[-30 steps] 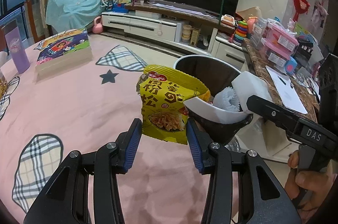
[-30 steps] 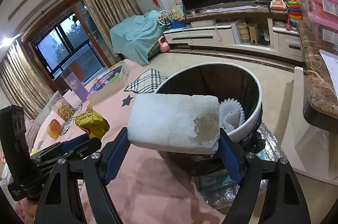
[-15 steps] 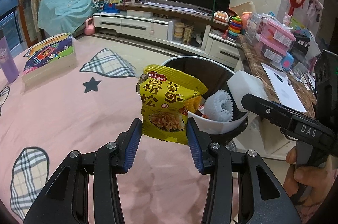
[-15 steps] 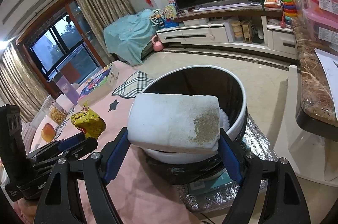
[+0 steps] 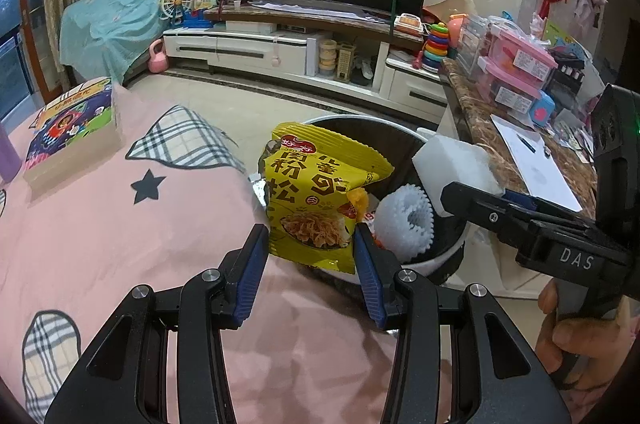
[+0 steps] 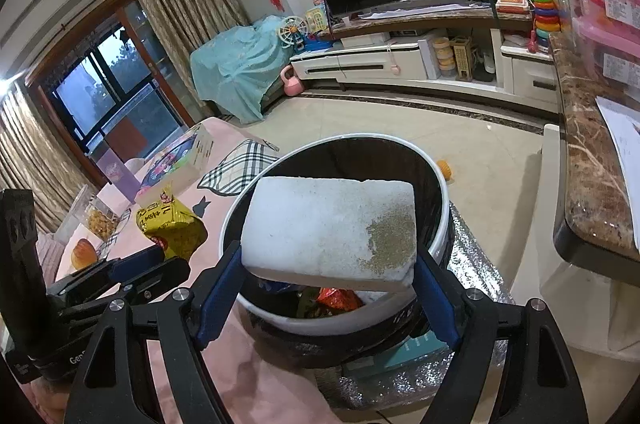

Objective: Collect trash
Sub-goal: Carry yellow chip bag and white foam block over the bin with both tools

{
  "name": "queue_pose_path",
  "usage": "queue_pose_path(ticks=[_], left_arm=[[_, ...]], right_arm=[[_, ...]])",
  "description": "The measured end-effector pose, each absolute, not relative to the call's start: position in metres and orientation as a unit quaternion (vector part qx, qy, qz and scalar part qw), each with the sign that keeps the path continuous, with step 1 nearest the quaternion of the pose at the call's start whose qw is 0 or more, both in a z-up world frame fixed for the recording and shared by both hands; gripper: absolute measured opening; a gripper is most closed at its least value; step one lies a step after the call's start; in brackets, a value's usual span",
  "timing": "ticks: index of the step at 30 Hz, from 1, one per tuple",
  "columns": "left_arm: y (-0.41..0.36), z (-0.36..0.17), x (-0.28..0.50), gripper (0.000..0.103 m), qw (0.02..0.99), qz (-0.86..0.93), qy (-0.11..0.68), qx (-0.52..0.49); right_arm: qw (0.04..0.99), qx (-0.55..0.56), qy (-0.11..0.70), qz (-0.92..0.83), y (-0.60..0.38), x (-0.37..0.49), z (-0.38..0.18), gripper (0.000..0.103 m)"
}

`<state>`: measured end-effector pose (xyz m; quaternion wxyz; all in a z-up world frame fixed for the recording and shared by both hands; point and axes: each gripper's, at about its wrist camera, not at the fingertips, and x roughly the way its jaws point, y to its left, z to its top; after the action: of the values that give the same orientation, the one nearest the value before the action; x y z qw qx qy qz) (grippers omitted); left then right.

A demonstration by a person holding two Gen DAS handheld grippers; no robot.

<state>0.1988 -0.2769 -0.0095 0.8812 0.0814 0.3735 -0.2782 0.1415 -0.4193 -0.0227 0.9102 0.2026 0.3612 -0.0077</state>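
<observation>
The left gripper (image 5: pixel 312 256) is clamping a yellow snack bag (image 5: pixel 320 200) by its lower edge, holding it upright at the table's (image 5: pixel 120 232) edge beside the bin (image 6: pixel 434 176), likely for dropping. The right gripper (image 6: pixel 328 284) is squeezing a white foam block (image 6: pixel 332 232), stained brownish at one corner, right over the bin's open mouth, where other rubbish is already lying.

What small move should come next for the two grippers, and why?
Probably open the right gripper: its white foam block already hangs over the trash bin, so it should drop in. The left gripper holds the yellow snack bag at the rim, not yet over the opening.
</observation>
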Motion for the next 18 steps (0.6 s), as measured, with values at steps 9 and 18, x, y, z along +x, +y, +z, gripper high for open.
queue_pose_path(ticks=[9, 18], left_arm=[[-0.292, -0.008, 0.205, 0.043, 0.877, -0.286, 0.374, 0.094], [-0.303, -0.012, 0.210, 0.043, 0.873, -0.288, 0.381, 0.099]], right_arm=[[0.908, 0.198, 0.368, -0.008, -0.428, 0.154, -0.023, 0.082], [0.905, 0.198, 0.375, -0.006, -0.436, 0.163, -0.024, 0.082]])
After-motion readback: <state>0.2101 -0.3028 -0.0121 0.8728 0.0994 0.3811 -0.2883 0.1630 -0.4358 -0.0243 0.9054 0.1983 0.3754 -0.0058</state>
